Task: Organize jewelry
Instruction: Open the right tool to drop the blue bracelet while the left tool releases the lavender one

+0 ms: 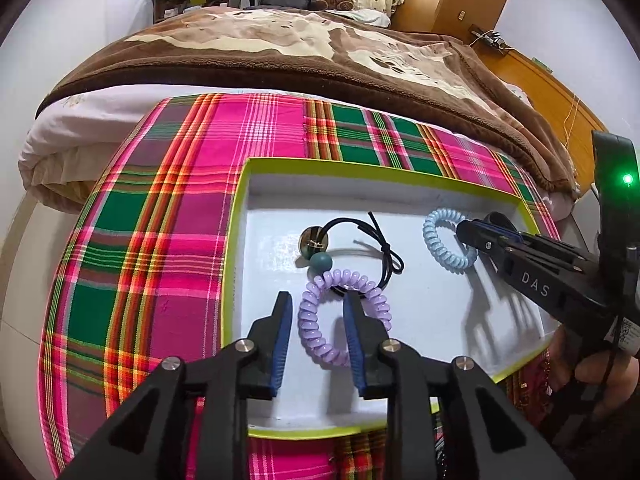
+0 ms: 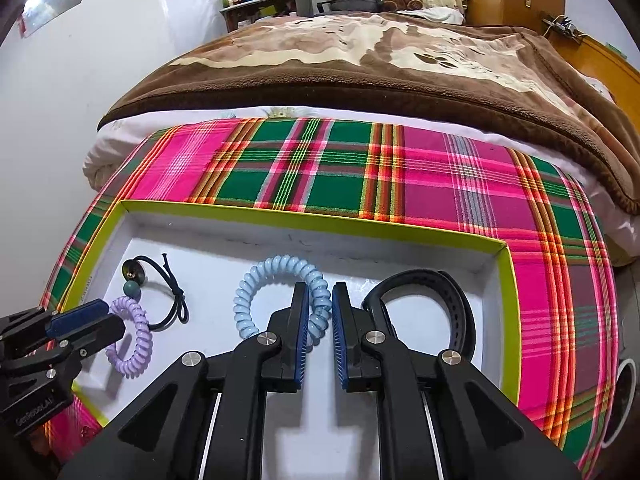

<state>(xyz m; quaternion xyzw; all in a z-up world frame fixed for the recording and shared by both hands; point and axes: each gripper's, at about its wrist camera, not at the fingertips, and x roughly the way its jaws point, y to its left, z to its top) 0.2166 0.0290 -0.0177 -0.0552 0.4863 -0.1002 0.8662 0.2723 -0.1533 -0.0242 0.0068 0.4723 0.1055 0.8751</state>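
Plaid cloth (image 2: 440, 184); black strap (image 2: 460, 300) only right-view.

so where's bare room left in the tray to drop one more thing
Bare floor runs along the tray far wall, behind the blue coil and black strap. Another gap lies between the black elastic tie and blue coil. Crowded where the purple coil overlaps the tie.

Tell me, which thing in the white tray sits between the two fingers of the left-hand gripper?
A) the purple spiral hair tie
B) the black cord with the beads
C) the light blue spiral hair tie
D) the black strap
A: in the left wrist view the open left gripper straddles one side of the purple spiral hair tie, while the light blue spiral hair tie lies by the right gripper.
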